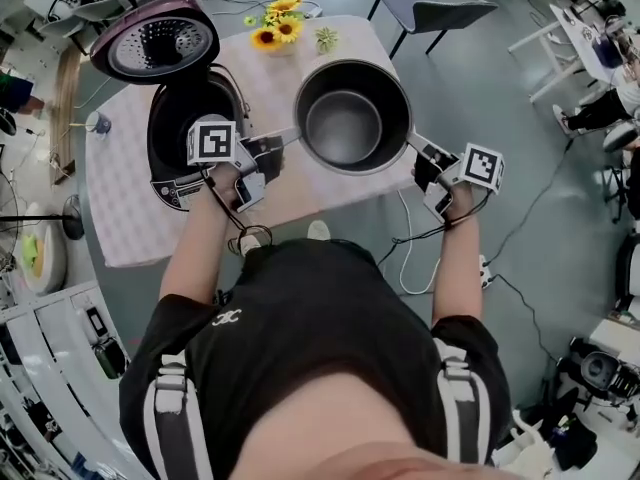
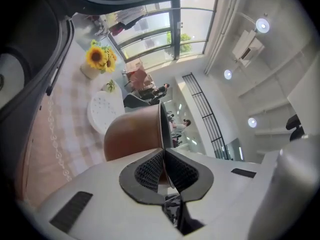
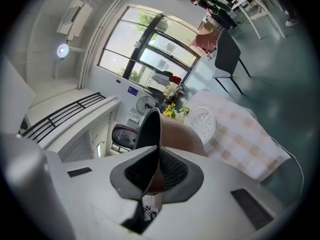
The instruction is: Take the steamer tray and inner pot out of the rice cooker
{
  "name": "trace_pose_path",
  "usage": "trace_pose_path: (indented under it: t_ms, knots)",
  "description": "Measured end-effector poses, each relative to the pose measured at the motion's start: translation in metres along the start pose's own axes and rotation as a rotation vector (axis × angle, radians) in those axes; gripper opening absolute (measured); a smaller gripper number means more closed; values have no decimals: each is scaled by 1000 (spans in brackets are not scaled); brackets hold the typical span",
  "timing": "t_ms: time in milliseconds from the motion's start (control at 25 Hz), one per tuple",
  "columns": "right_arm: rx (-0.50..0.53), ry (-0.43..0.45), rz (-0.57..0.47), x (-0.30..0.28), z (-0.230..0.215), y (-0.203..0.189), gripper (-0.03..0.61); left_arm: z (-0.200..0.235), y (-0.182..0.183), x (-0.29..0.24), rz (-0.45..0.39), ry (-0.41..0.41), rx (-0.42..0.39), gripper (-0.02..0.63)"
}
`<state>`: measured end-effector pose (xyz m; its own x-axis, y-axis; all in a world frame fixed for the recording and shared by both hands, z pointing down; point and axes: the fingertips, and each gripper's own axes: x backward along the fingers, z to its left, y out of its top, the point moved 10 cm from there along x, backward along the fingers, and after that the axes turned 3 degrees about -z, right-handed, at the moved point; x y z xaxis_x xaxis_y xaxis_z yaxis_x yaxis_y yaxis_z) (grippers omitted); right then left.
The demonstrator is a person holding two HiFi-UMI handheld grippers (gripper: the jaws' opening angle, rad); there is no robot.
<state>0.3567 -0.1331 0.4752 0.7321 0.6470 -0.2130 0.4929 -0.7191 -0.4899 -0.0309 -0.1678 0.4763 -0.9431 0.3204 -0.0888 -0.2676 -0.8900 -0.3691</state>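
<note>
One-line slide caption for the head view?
Left gripper and right gripper hold the inner pot by its rim over the table, beside the open rice cooker.

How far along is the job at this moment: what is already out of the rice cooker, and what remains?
Done: the white steamer tray lies on the table, and the rice cooker stands open. In hand: the inner pot is out of the cooker, clamped at opposite sides of its rim by the left gripper and right gripper, over the table beside it. Left: set the pot down and release.
</note>
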Motion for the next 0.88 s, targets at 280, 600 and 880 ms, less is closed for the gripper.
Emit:
trace_pose_path:
  t_ms: [280,600,880]
  knots:
    - [-36,-111,8,25,-45,-24,14,31,-38,-24,70,113,60,11]
    - [-77,-232,13,27,-85,-55,14,61,-61,-35,113,215,67,11]
    - [-81,-369,-2,15,-98,-73,15,81,-73,-43,110,305,26,11]
